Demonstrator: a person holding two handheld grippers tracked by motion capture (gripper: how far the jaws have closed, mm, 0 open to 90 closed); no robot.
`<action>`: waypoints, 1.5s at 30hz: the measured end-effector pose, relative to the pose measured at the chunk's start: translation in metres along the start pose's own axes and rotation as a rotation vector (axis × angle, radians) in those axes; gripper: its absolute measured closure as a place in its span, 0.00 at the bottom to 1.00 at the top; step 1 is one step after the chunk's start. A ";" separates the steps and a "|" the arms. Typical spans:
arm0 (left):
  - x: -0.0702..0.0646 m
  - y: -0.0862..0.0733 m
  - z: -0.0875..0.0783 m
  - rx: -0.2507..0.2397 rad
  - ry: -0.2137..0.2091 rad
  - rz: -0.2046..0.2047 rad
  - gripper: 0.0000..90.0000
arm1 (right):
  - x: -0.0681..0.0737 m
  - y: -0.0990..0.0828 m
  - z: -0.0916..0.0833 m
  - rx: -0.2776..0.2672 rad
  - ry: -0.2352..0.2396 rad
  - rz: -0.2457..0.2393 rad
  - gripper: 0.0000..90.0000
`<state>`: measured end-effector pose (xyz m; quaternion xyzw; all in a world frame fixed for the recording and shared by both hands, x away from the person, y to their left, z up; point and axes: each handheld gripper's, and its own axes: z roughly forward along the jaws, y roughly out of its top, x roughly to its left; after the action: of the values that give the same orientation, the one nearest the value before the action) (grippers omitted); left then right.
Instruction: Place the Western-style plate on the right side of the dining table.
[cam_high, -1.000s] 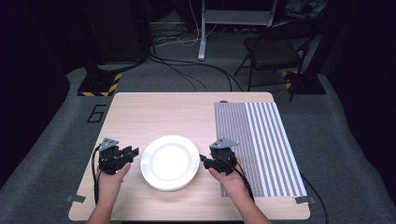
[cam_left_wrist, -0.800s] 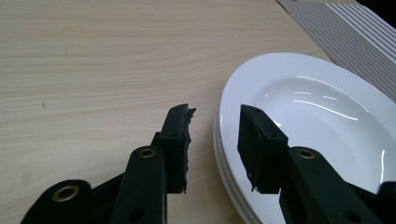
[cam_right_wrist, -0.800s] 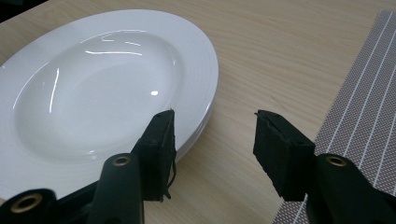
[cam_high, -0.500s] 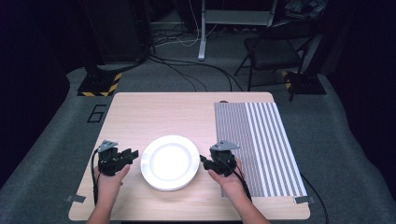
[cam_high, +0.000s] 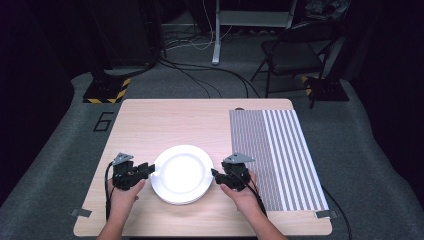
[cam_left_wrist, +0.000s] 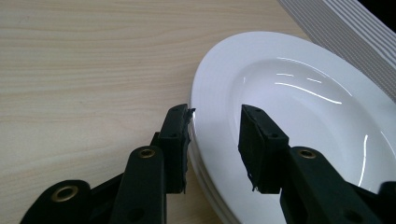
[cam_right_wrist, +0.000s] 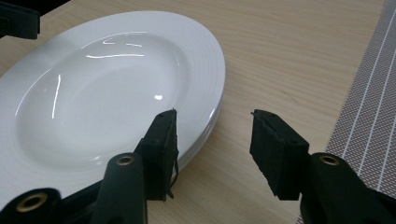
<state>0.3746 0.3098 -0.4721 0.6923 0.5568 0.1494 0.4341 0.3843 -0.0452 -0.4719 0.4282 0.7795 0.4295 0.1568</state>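
A short stack of white plates (cam_high: 182, 172) lies on the near half of the wooden table (cam_high: 170, 120). My left gripper (cam_high: 150, 169) is at the stack's left rim. In the left gripper view, my left gripper (cam_left_wrist: 215, 135) straddles the top plate (cam_left_wrist: 303, 102) rim, one jaw outside it and one above it. The jaws have just been closing slightly, but the pads do not press on the rim. My right gripper (cam_high: 216, 175) is at the right rim. My right gripper (cam_right_wrist: 212, 140) stands open, one jaw over the plate (cam_right_wrist: 102, 88) edge and the other over bare wood.
A grey and white striped placemat (cam_high: 280, 150) covers the table's right side, just right of my right hand. The near table edge is close behind both hands. A folding chair (cam_high: 295, 55) and cables are on the floor beyond the table.
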 end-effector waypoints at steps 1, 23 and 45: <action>0.000 0.000 0.000 0.000 0.000 0.000 0.70 | 0.000 0.000 0.000 0.001 0.003 0.004 0.56; 0.008 -0.003 0.004 0.030 -0.035 -0.124 0.90 | -0.001 -0.003 0.004 0.008 0.007 0.028 0.57; 0.005 -0.006 0.006 0.049 -0.016 -0.091 0.92 | 0.001 -0.005 0.005 -0.017 0.013 0.043 0.68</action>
<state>0.3771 0.3121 -0.4817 0.6780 0.5876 0.1104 0.4277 0.3846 -0.0431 -0.4785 0.4408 0.7674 0.4421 0.1460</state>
